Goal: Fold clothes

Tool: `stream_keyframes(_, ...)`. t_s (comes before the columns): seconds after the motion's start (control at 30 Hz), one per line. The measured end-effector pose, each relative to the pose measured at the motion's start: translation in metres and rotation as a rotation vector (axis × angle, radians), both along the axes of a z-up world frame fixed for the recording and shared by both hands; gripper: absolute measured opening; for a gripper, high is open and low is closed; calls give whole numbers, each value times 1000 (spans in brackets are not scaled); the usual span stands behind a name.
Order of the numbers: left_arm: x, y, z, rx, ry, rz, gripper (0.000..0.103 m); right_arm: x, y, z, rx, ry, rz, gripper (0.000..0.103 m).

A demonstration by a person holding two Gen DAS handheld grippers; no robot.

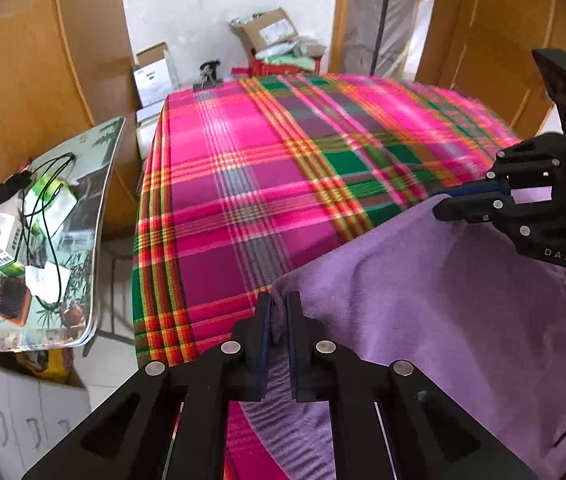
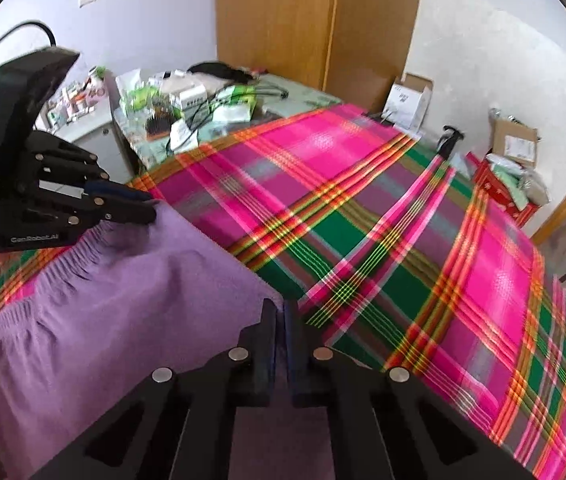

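Purple cloth, a soft garment (image 1: 423,320) with a gathered elastic edge, hung stretched between the two claws above a bed spread with a pink, green and orange plaid blanket (image 1: 243,168). The left claw (image 1: 279,320) was clenched on one corner of the garment, fabric bunched between its dark pads. The right claw (image 2: 281,320) was likewise clamped on another corner, at about 2 o'clock from the left one in the left wrist view. In the right wrist view the garment (image 2: 103,300) sloped down from the left claw at 10 o'clock, and its gathered edge trailed toward 8 o'clock onto the blanket (image 2: 403,220).

Judging by this, the step in hand was carrying a held edge, either to spread the garment flat or to bring it over into a fold; the pictures fit both, since part of the cloth lay on the bed while the held edge was lifted. Whatever came next would call for both claws to travel together, keeping the edge taut and level, so the cloth landed smooth and its corners square. A cluttered side table (image 1: 43,240) stood at 9 o'clock, well clear.
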State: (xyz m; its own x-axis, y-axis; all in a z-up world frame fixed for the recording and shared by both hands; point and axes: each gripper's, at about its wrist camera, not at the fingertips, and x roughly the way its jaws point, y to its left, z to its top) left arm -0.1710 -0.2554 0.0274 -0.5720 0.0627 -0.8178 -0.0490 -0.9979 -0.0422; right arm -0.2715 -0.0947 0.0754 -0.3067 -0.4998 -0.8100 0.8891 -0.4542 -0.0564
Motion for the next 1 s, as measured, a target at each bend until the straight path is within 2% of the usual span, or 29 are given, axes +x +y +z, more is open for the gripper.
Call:
stream_keyframes(0.07, 7, 0, 7, 11, 27, 9, 7, 13, 5, 10, -20, 19, -1, 4)
stream_keyframes(0.3, 40, 22, 36, -91, 135, -10, 7, 56, 23, 36, -51, 95, -11, 4)
stream_keyframes(0.57, 83, 44, 58, -144, 206, -31, 7, 115, 42, 61, -65, 189, -40, 4)
stream_keyframes(0.9, 141, 64, 73, -183, 272, -58, 7, 182, 64, 74, -80, 249, -65, 4)
stream_keyframes(1.0, 157, 66, 77, -169, 292, -49, 7, 200, 68, 75, -87, 259, -71, 4)
